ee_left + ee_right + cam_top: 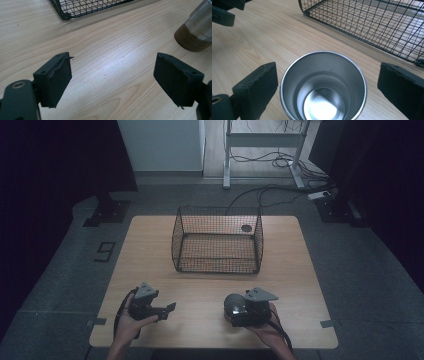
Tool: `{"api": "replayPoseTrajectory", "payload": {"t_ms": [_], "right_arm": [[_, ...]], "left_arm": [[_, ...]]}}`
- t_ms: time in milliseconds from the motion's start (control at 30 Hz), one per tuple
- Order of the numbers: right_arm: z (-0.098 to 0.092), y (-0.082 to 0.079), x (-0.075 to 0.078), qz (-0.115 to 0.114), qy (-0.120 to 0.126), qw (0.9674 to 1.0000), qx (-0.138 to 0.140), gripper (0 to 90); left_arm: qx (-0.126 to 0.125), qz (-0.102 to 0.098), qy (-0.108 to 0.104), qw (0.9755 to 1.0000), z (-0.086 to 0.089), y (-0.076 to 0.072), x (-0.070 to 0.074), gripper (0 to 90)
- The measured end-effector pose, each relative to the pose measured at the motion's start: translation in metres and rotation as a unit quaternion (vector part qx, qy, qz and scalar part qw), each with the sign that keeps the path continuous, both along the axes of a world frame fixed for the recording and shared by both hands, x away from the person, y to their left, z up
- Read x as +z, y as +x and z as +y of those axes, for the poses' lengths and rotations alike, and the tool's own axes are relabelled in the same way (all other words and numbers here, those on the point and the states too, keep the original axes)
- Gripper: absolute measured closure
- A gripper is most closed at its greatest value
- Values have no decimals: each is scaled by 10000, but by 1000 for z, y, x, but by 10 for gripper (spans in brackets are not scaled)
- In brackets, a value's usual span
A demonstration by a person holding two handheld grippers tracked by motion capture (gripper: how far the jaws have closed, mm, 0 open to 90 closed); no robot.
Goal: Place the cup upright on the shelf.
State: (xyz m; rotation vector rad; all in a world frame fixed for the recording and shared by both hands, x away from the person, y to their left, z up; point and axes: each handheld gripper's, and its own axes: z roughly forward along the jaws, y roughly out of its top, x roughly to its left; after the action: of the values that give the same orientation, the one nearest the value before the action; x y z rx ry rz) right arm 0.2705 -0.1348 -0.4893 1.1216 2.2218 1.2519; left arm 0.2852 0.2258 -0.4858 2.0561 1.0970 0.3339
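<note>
On worktop (150, 250), near edge: steel cup (323, 85) upright between jaws of right gripper (327, 85), spread wide, not yet touching it. Left gripper (112, 80) spread too, holds nothing. Wire basket (218, 240) empty (probable destination). Judged: nothing done; grasp, lift, placement all left.

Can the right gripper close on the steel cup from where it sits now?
Probably yes. The right gripper is open with a jaw on each side of the cup, nothing between them, and the wire basket stands clear behind.
</note>
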Motion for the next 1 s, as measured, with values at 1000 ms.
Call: {"api": "replayPoseTrajectory", "payload": {"t_ms": [1000], "right_arm": [[16, 9, -34, 25, -500, 9985, 232, 177]], "left_arm": [[23, -56, -26, 10000, 3, -1, 3, 153]]}}
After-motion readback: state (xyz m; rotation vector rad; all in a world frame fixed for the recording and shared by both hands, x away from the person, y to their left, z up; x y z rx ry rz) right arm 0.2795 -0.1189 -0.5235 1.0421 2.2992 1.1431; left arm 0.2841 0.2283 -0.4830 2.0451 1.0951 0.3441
